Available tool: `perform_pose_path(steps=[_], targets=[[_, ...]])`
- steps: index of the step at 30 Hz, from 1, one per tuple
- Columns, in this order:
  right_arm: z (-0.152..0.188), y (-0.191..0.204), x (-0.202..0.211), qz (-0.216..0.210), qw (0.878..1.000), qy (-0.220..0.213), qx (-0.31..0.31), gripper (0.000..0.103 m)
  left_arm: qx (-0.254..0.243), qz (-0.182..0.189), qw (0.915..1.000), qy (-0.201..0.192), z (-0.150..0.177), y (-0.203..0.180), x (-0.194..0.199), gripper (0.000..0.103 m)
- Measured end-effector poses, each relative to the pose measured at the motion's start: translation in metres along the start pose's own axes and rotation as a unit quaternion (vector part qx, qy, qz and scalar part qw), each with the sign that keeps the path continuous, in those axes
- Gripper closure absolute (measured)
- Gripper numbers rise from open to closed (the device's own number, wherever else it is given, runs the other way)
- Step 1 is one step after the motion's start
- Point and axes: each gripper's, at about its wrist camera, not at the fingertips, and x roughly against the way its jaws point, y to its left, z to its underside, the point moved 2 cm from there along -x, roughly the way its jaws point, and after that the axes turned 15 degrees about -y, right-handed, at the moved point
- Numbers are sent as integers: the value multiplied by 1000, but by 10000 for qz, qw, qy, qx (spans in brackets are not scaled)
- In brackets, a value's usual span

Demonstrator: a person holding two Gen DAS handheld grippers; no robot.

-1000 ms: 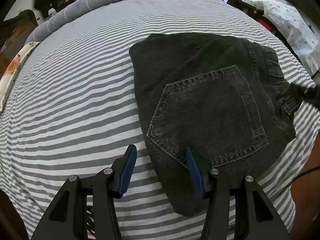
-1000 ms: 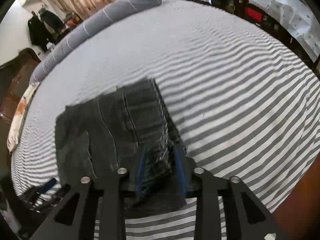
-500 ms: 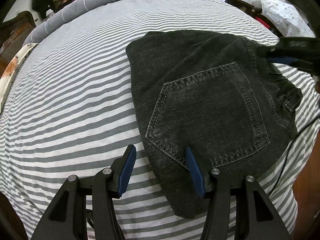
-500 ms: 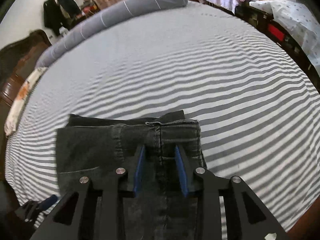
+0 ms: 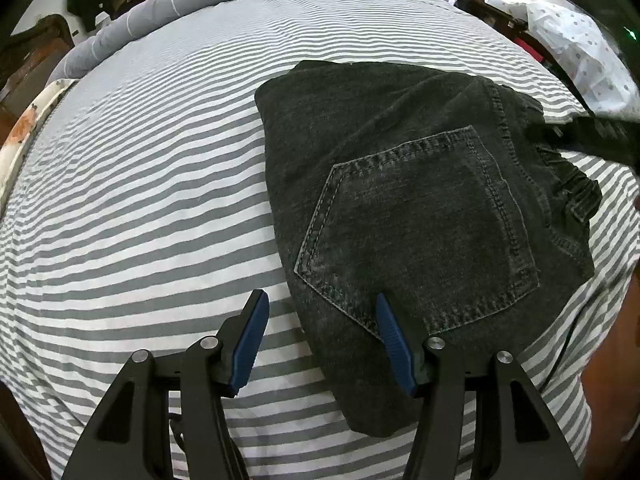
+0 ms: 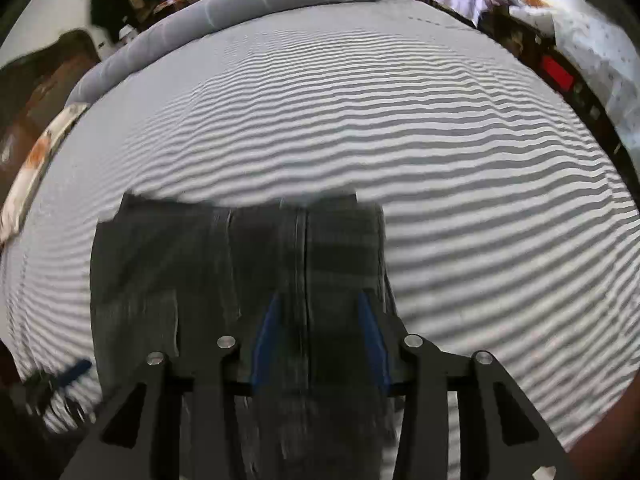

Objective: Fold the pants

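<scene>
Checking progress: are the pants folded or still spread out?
Folded. The pants lie as a compact, layered rectangle on the bed, back pocket up, no legs stretched out.

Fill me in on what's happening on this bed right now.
A person with a gripper in each hand is folding black jeans on a striped bedsheet. The jeans already lie in a compact folded bundle, back pocket facing up. The left gripper is open at the bundle's near edge, one finger over the denim and one over the sheet. The right gripper is open over the waistband end; the blur hides whether it touches the fabric.
</scene>
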Motion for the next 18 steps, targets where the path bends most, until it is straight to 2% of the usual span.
perform_pose_path(steps=[2, 5, 6, 10, 14, 16, 18], targets=[[13, 2, 17, 58, 9997, -65, 227, 59, 18, 47, 10000, -1, 2, 1, 2, 46], [34, 1, 40, 236, 9985, -212, 440, 45, -18, 103, 9999, -53, 8, 0, 8, 45], [41, -2, 45, 275, 9985, -219, 417, 43, -39, 116, 9999, -62, 10, -1, 10, 44], [68, -16, 48, 146, 9998, -98, -21, 42, -245, 112, 9996, -121, 26, -9, 15, 43], [81, -25, 36, -48, 9992, 152, -377, 39, -505, 26, 9985, -212, 34, -18, 15, 43], [82, -31, 35, -160, 9982, 132, -554, 39, -481, 92, 9987, -153, 32, -18, 15, 42], [80, -41, 41, -455, 9951, 76, -869, 38, -326, 260, 9991, -110, 27, -10, 16, 42]])
